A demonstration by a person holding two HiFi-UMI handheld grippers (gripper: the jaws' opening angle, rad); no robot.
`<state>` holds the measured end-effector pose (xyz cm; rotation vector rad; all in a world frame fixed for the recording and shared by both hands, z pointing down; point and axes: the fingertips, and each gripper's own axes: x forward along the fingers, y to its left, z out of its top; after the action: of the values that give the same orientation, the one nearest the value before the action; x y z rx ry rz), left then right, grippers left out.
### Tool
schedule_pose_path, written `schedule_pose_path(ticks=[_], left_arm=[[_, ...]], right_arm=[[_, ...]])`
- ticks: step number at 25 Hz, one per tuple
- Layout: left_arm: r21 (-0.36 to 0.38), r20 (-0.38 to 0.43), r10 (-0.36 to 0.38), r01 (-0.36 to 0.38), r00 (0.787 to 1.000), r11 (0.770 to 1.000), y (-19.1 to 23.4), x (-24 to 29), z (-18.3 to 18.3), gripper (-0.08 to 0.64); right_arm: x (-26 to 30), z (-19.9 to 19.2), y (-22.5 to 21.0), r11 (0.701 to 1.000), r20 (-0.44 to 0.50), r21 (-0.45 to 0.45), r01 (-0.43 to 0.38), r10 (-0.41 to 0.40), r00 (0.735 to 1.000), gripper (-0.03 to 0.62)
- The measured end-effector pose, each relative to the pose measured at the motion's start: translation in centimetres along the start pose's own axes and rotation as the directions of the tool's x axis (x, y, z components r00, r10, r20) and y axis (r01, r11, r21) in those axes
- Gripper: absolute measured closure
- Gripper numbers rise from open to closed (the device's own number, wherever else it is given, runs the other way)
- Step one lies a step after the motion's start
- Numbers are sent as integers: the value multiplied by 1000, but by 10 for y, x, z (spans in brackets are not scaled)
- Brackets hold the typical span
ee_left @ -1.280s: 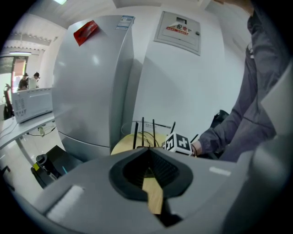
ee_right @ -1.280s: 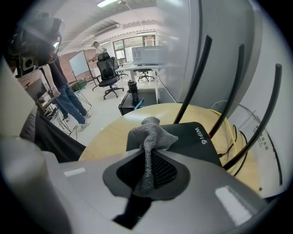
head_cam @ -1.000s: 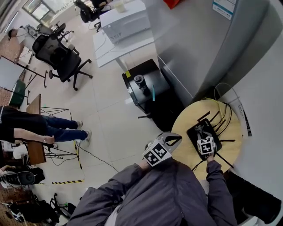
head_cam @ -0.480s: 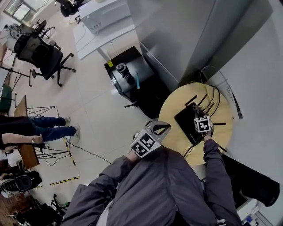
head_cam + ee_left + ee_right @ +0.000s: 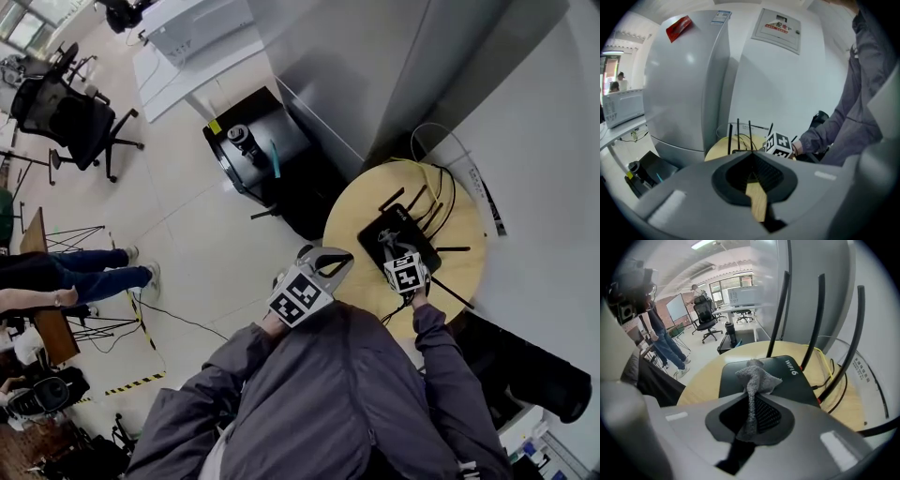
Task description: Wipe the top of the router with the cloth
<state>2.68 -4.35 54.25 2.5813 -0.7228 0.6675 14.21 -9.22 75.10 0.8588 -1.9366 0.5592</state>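
A black router (image 5: pixel 394 232) (image 5: pixel 787 378) with several upright antennas (image 5: pixel 813 319) lies on a round wooden table (image 5: pixel 356 220). My right gripper (image 5: pixel 395 248) (image 5: pixel 757 401) is over the router's near end, shut on a grey cloth (image 5: pixel 755 373). The cloth's bunched free end rests on the router's top by the "WIFI6" print. My left gripper (image 5: pixel 339 260) (image 5: pixel 753 164) hangs at the table's left edge, away from the router. Its jaws stand together with nothing between them. In the left gripper view the router's antennas (image 5: pixel 739 136) and the right gripper's marker cube (image 5: pixel 778 144) show ahead.
Yellow and black cables (image 5: pixel 448 192) trail over the table's far side. A black box with a bottle (image 5: pixel 246 148) stands on the floor to the left. A grey fridge (image 5: pixel 684 79) and a white wall (image 5: pixel 553 187) hem the table. An office chair (image 5: pixel 66 108) and a person's legs (image 5: pixel 80 272) are further off.
The right gripper slid the cloth toward the router's far side, then drew it back to the near end. The left gripper stayed at the table's edge. The head view shifted.
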Motion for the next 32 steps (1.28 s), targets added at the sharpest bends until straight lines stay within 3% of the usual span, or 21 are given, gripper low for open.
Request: schedule_pose_path(ticks=[8,13,18,24,32], left_arm=[[7,-1,-3,3,1000,1000,-4,-1,1,560],[-2,-2,5,-5,1000,1000,-3,-6,-4,560],[0,-1,7,-7,1000,1000,-4,-5,-5,560],[-2,-2,12,-12,1000,1000,-3,-7,-6,560],[-2,1,11,-11,1000,1000,-4,-7,-6,560]], right_arm=[[-6,0,21,996,9,-28,-80,80,997,563],[-24,-1,-50,996,49,72,55,-58,997,563],[-21,-25,-93,988,-23,78,130,-129,991,563],[-21,-31,-81,991,-22,72,111,-110,994,563],[-27,-45,-30,999,-21,24,40,-40,999,563]])
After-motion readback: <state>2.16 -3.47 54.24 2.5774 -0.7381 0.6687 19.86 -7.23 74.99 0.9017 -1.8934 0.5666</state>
